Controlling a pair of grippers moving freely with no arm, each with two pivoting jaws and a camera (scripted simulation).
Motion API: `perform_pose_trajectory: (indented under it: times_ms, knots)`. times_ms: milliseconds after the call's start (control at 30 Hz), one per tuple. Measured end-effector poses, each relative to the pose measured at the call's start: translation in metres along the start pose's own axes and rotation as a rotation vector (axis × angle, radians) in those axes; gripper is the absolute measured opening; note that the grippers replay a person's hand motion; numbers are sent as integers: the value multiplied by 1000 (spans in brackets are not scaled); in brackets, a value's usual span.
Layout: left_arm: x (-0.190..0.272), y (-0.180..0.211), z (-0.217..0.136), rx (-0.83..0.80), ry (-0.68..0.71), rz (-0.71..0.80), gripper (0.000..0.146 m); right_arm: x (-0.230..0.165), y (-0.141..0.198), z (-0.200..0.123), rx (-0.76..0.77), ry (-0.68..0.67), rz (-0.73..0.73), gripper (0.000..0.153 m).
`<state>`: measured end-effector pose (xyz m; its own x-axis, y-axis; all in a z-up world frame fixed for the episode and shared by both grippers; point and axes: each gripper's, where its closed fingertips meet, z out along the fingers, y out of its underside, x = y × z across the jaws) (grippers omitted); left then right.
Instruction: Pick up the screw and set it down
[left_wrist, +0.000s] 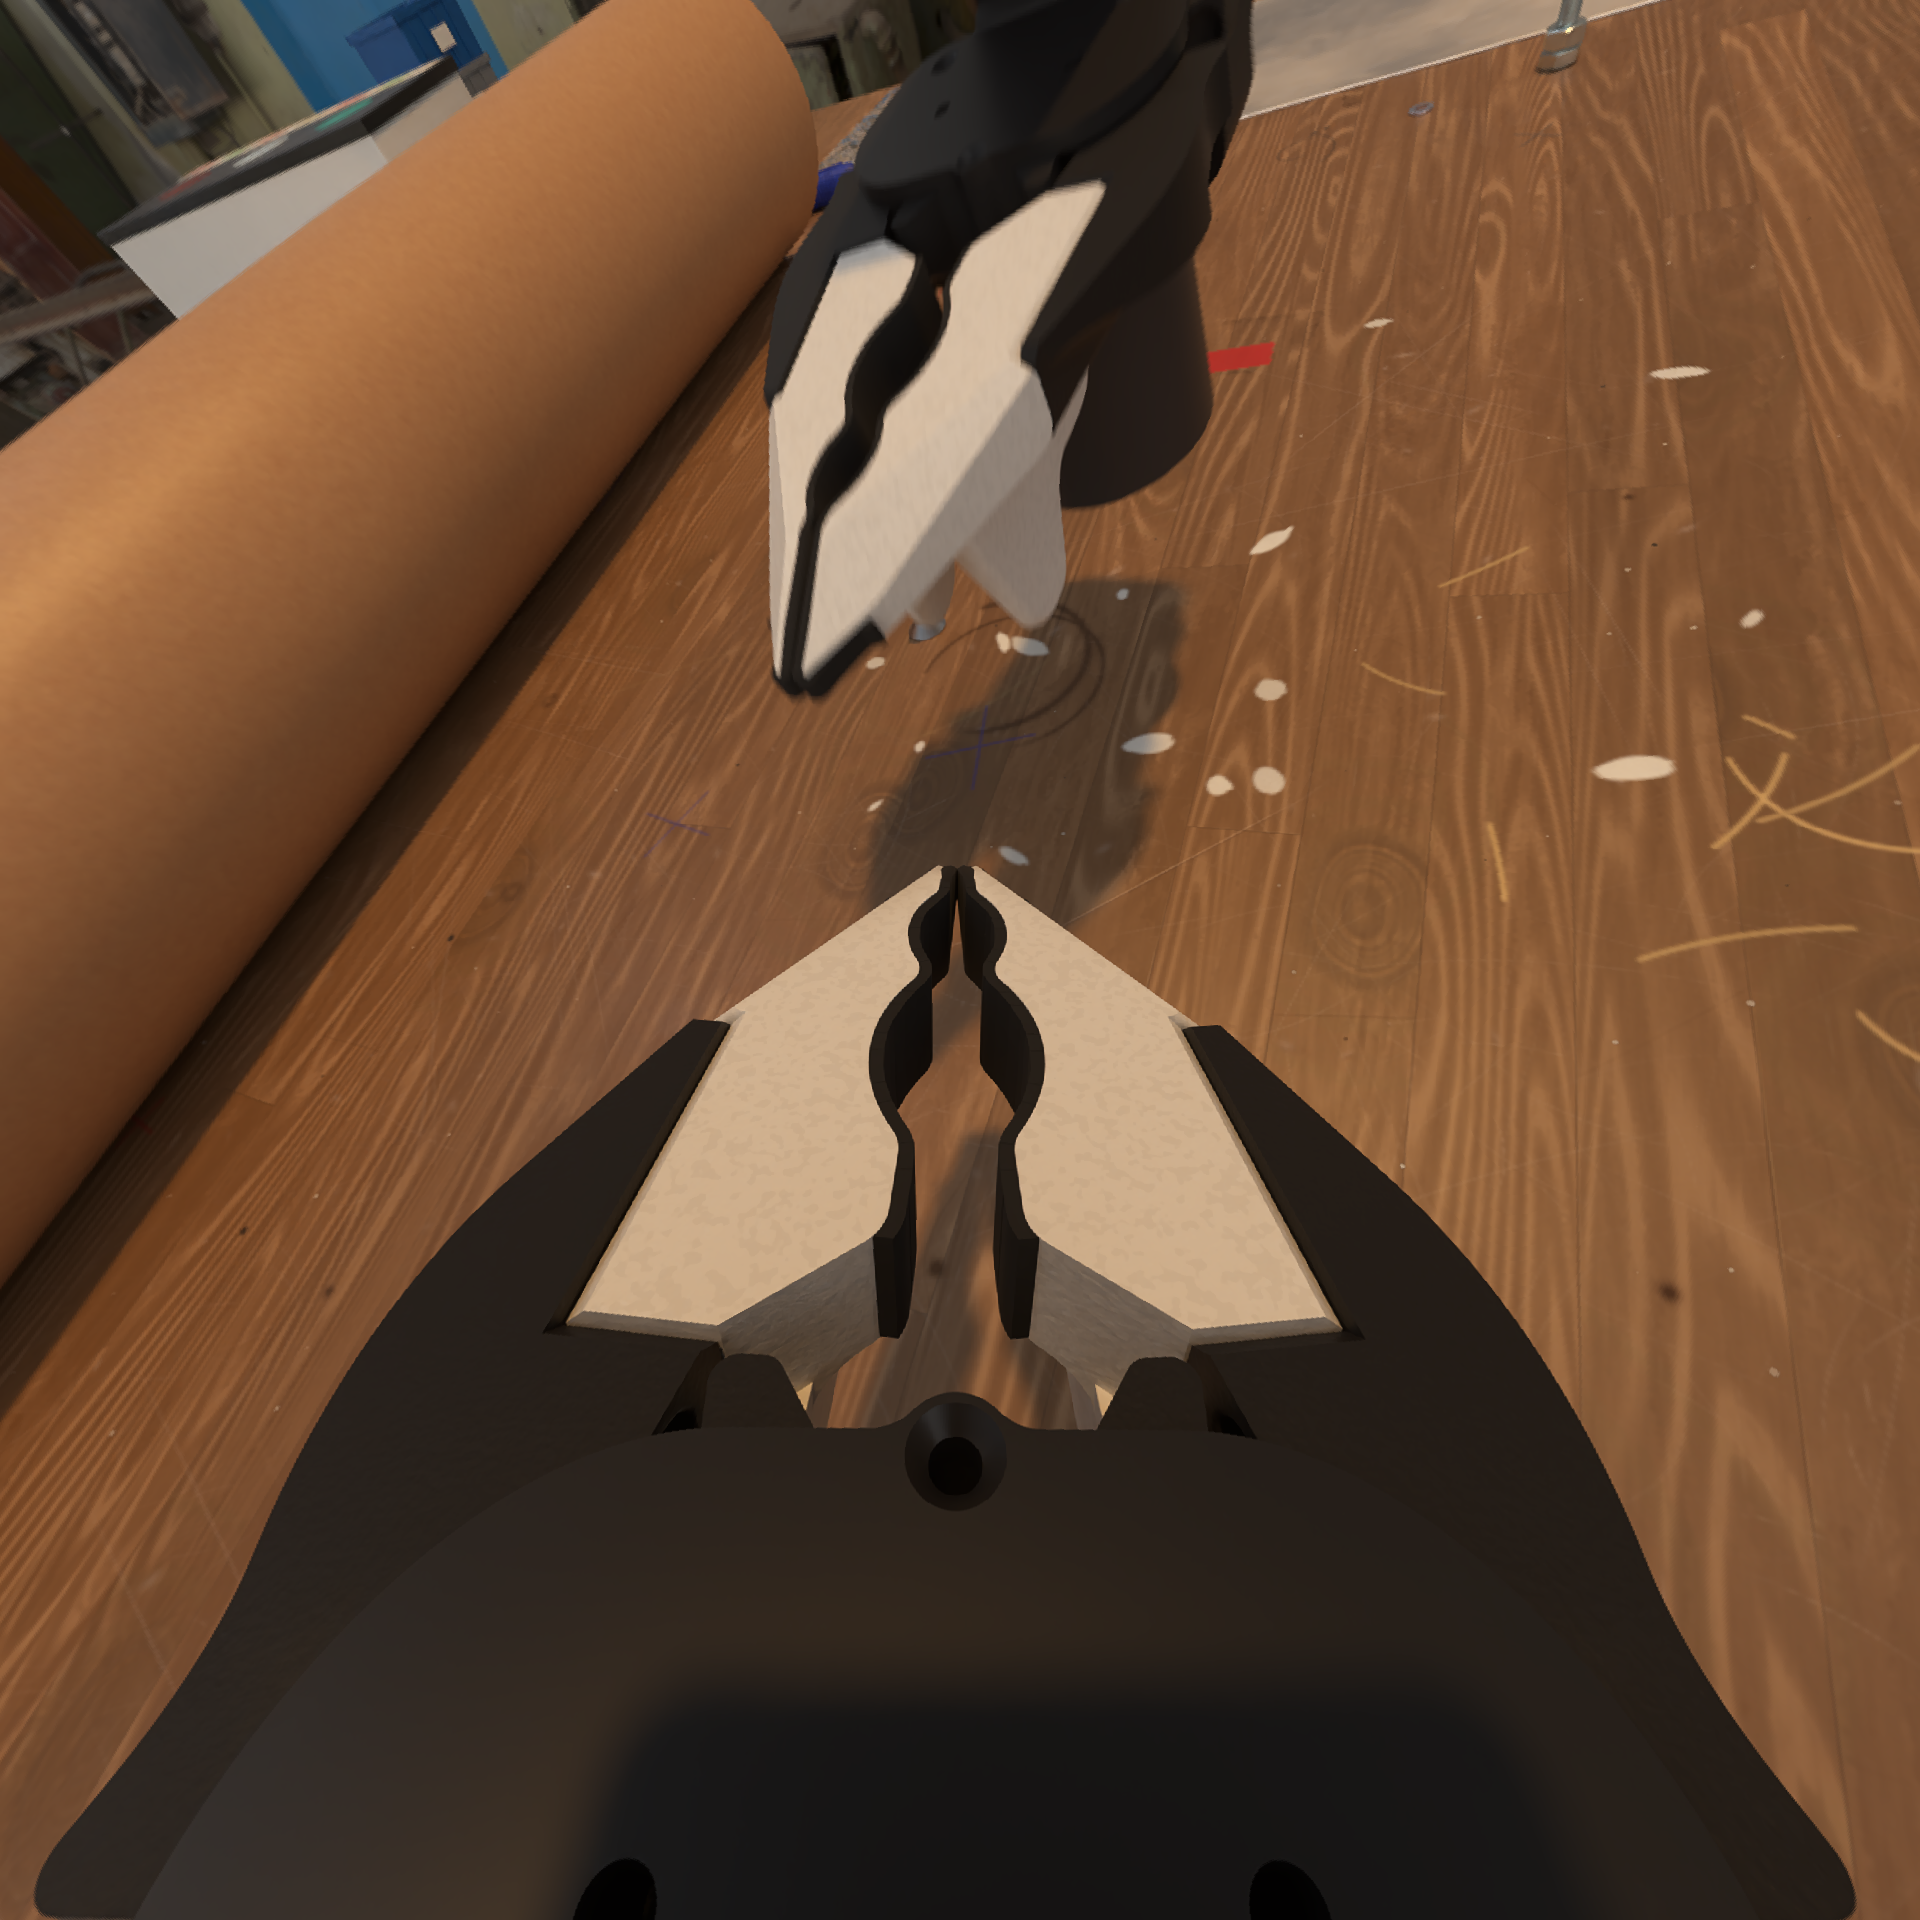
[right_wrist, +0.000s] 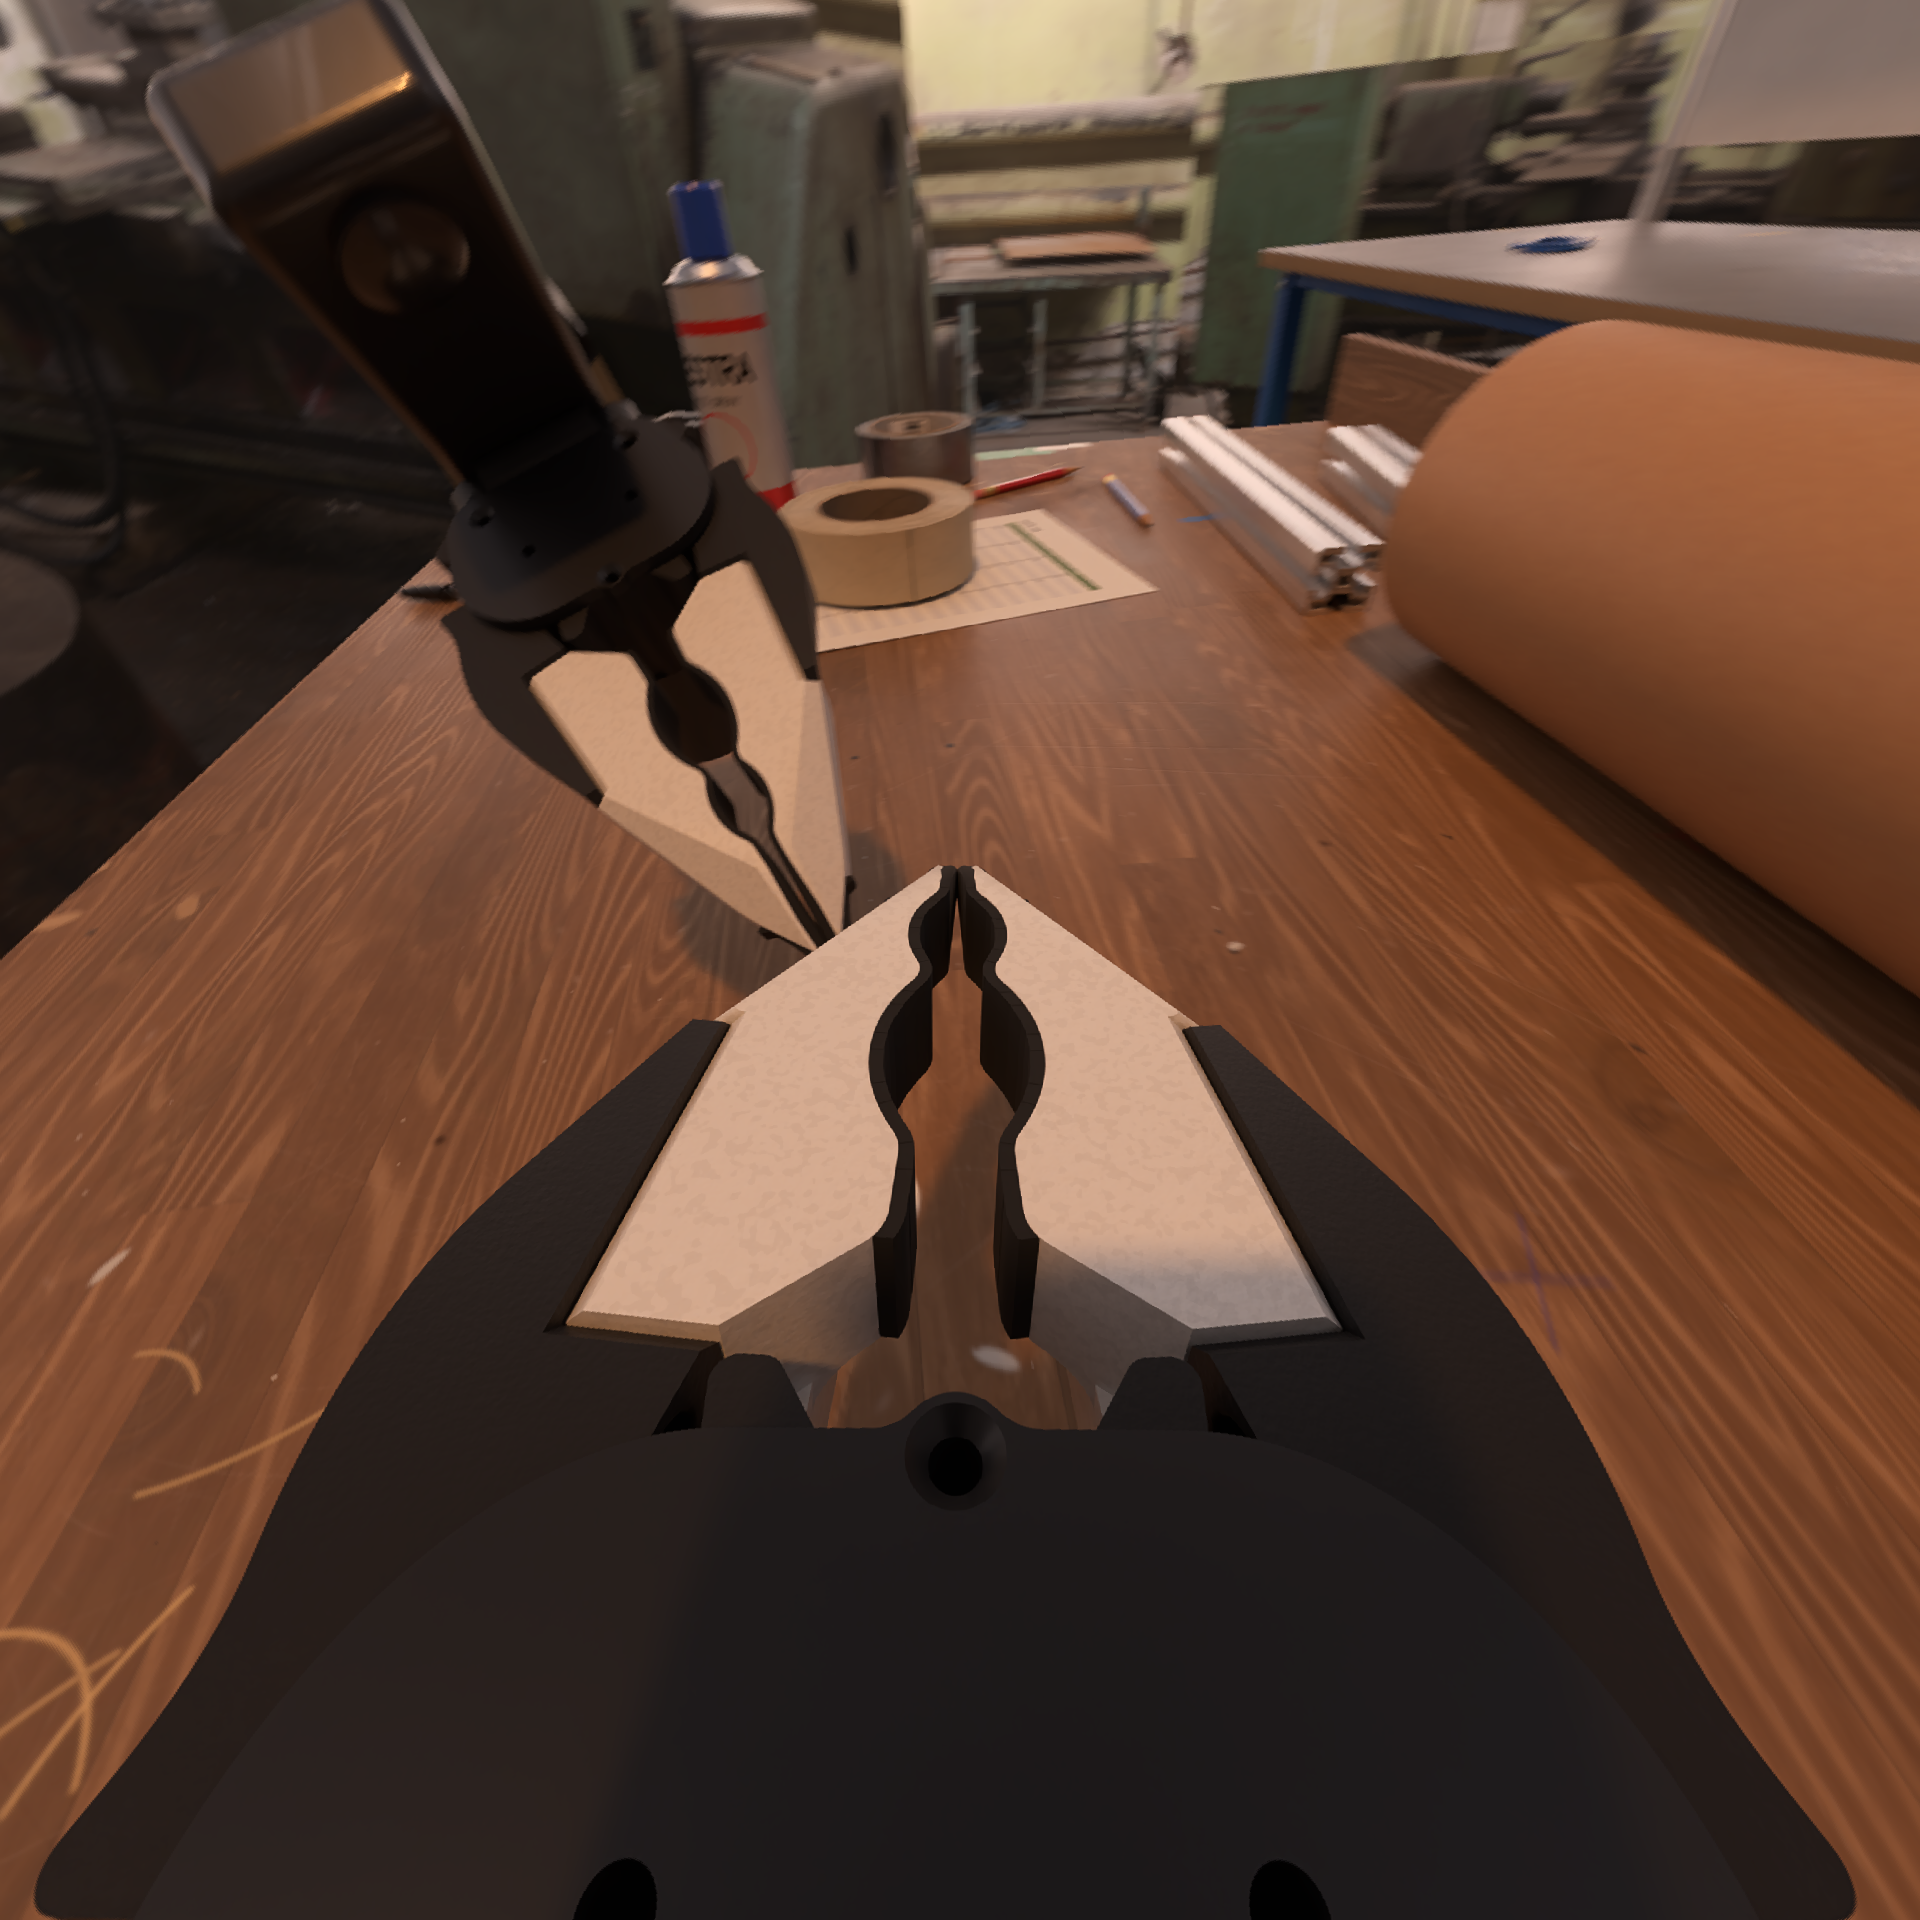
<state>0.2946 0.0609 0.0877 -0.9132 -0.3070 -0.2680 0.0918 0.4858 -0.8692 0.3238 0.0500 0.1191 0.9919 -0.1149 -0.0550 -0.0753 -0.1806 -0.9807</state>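
Looking across your bench (left_wrist: 1558, 1143) from the left, you pass the brown paper roll (left_wrist: 312, 623), then your left gripper (left_wrist: 956, 878), jaws pressed together and empty. Ahead of it your right gripper (left_wrist: 800, 670) hangs tip-down, also closed on nothing. The screw (left_wrist: 925, 629) lies on the wood just right of those tips, outside the jaws.

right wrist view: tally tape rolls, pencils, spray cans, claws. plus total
Tape rolls: 2
Pencils: 2
Spray can: 1
Claws: 2, left claw and right claw
Total: 7
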Motion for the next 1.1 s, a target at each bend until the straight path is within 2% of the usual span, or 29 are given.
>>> perform_pose_trajectory:
  times_ms: [133, 200, 267, 333, 400, 467, 500, 567, 667, 767, 933, 1100]
  knots:
    - [1, 0, 4, -8, -16, -14, 0, 18, 1, -45, 34, 190, 99, 8]
    - [1, -1, 4, 2, -27, -38, 0, 28, 19, -73, -9, 295, 193, 23]
    - [0, 2, 4, 3, -41, -79, 0, 40, 54, -101, -142, 427, 256, 40]
    - [-4, 4, 3, 10, -65, -138, 0, 55, 88, -128, -290, 578, 218, 46]
    - [-8, 5, 3, 19, -88, -211, 3, 68, 106, -149, -382, 700, 151, 46]
    - [-6, 5, 3, 14, -66, -275, 23, 81, 111, -165, -421, 789, 114, 48]
    - [-6, 4, 4, 14, -63, -295, 26, 87, 112, -170, -428, 824, 118, 49]
    - [-5, -1, 6, 23, -80, -308, 29, 96, 119, -177, -441, 839, 193, 57]
    - [-4, -7, 10, 35, -105, -304, 37, 109, 135, -186, -497, 859, 334, 80]
    - [-5, -7, 17, 40, -106, -304, 40, 123, 145, -193, -535, 901, 400, 100]
    - [-9, -8, 21, 72, -108, -381, 39, 126, 145, -192, -541, 901, 409, 105]
    - [-13, -9, 6, 47, -146, -437, 38, 125, 145, -192, -541, 901, 409, 105]
